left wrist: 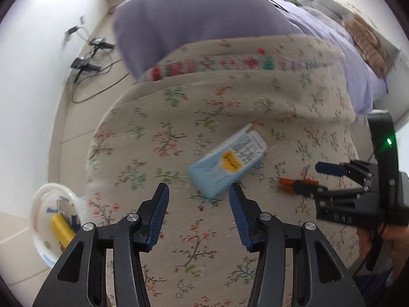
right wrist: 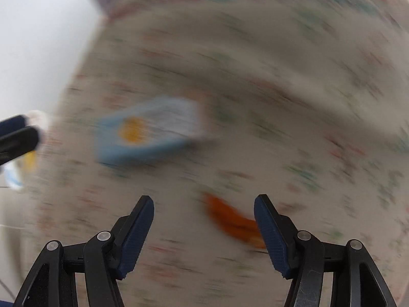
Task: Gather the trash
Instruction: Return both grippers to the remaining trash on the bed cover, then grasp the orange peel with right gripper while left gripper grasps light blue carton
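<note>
Floral bedding point(left wrist: 158, 128) carries a blue carton point(left wrist: 227, 161) just ahead of the left gripper point(left wrist: 199, 199), fingers released and empty. The right gripper point(right wrist: 204, 220), also parted with nothing held, hovers over an orange scrap point(right wrist: 230, 220). Soft fabric could bunch under either grasp, and the bin point(left wrist: 43, 192) stands off the bed's edge.

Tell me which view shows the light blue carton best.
The left wrist view: the light blue carton lies sharp on the floral bedspread, its printed label and yellow sticker visible, just beyond the left gripper. The right wrist view shows it only as a motion-blurred blue shape with a yellow spot.
</note>
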{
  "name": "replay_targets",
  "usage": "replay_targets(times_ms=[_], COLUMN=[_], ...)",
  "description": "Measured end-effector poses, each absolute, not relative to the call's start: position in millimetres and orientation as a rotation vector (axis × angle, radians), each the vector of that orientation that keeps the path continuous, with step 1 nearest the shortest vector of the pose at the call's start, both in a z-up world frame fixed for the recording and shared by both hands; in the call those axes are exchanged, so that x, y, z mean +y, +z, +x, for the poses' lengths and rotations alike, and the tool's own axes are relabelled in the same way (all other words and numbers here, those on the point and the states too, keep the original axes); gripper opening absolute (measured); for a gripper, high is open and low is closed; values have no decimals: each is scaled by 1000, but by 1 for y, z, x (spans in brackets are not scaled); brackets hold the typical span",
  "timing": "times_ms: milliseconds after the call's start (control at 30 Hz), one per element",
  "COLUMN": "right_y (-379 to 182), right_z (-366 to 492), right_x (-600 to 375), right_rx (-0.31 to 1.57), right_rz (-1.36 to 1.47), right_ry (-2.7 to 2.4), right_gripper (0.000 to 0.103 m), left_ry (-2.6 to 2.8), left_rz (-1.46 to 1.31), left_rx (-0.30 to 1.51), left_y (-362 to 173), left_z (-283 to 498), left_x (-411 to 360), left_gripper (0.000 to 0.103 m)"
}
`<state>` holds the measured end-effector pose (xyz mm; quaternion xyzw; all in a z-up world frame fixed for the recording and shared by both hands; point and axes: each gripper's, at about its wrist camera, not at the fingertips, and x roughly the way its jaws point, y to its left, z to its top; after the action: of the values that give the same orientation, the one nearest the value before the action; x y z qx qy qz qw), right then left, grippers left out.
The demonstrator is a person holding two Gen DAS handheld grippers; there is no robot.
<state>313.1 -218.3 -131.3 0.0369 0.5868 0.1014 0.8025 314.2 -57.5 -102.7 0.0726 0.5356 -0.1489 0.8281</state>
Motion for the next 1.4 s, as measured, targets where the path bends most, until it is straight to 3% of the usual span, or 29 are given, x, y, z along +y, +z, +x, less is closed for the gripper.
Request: replay_targets(times_ms=[233,333,367,400,433,967,1400], right_y=[-160,-167,-166,-166,-166,-113,-76], right_z=[314,311,308,307,305,298,270], right_x=[-261,-247,-240,-236,-233,-286,-311], right_rx=[1281,1311,1292,1298,1301,1283,1213], right_rz=[200,121,75,63,60,408,518], right_ry=[193,234,233,242,249,167,116], right_gripper=[67,53,38,32,18,18,18], left_ry=[-359,-361,-369,-372,-370,-344,-313], left_rz=[262,277,295,326,354,577,523], left_rx=[1151,1180,1185,1184,1177,1066,983], left_y=[-119,-133,-138,-142,-144,-172,-167], left_z=[324,327,326,326,325,317,333], left_x=[-88,-90,-93,-95,-97,-146,-144], left_gripper=[60,62,62,62,62,66,62])
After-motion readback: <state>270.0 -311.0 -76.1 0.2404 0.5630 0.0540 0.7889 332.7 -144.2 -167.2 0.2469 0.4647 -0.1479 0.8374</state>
